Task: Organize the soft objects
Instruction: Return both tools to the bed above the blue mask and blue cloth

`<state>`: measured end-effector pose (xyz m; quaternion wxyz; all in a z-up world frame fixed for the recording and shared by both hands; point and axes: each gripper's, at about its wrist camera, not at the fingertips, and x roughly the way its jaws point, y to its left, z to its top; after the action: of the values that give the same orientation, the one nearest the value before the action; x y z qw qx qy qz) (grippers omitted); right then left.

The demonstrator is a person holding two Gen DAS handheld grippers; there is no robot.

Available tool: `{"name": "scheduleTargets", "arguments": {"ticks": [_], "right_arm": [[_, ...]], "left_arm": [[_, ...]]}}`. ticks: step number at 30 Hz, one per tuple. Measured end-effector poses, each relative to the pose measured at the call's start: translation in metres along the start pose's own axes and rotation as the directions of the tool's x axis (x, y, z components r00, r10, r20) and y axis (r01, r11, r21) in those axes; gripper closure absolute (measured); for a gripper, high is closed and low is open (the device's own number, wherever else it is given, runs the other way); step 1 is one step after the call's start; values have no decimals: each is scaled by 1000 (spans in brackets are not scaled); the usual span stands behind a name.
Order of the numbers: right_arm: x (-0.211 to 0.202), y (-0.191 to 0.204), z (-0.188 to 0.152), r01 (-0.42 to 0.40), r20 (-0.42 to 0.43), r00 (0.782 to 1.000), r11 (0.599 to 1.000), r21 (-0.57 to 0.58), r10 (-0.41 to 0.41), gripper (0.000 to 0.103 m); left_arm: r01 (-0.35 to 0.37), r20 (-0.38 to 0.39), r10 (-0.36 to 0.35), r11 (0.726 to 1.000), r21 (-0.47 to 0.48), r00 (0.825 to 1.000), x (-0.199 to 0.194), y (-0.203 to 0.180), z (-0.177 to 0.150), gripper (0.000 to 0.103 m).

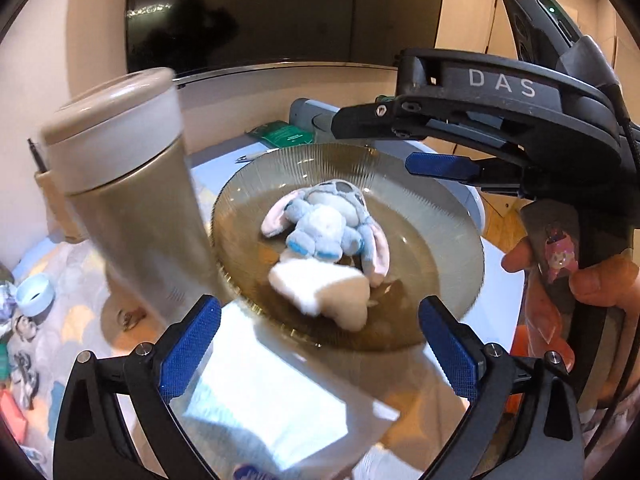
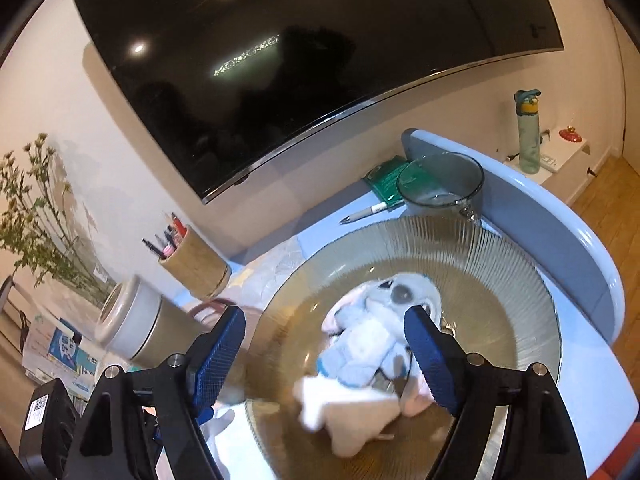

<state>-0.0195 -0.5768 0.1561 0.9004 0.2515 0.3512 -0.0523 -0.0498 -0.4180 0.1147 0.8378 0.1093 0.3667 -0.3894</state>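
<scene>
Left wrist view is showing the left tool (image 1: 320, 344) standing wide with nothing between its blue pads, low in the frame at the near rim of a ribbed, smoky glass plate (image 1: 448, 208). Lying in the middle of that plate are a blue and white plush toy with long pink-lined ears (image 1: 324, 228) and, touching it on the near side, a white star-shaped soft pad (image 1: 320, 290). The right tool (image 1: 440, 166) is reaching in from the upper right of this frame, a hand (image 1: 576, 276) gripping its handle; in the right wrist view the right tool (image 2: 324, 354) is also standing open, its pads flanking the plush toy without visibly pressing on it, though motion blur is leaving this uncertain.

Both soft things appear to be already gathered on the plate, so the placing step seems to be finishing and the tools are probably letting go. Any next move is calling for a clean withdrawal that is not dragging the toy's ears or nudging the plate.

Left of the plate a tall beige insulated tumbler with a pale lid (image 1: 128, 184) is standing close by. The light blue desk (image 2: 568, 364) is also carrying a clear glass cup (image 2: 444, 188), a green packet (image 2: 386, 184), a pen (image 2: 364, 213) and a cork-wrapped pencil holder (image 2: 198, 268). A large dark screen (image 2: 304, 72) is hanging on the cream wall behind, and a teal water bottle (image 2: 529, 132) is standing at the upper right
</scene>
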Motion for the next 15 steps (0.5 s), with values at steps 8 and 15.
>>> {"name": "scheduleTargets", "arguments": {"ticks": [8, 15], "right_arm": [[-12, 37, -46, 29, -35, 999, 998, -57, -31, 23], [-10, 94, -94, -9, -92, 996, 987, -160, -6, 23]], "left_arm": [[-20, -8, 20, 1000, -16, 1000, -28, 30, -26, 4], [-103, -32, 101, 993, -50, 994, -60, 78, -70, 4]]}}
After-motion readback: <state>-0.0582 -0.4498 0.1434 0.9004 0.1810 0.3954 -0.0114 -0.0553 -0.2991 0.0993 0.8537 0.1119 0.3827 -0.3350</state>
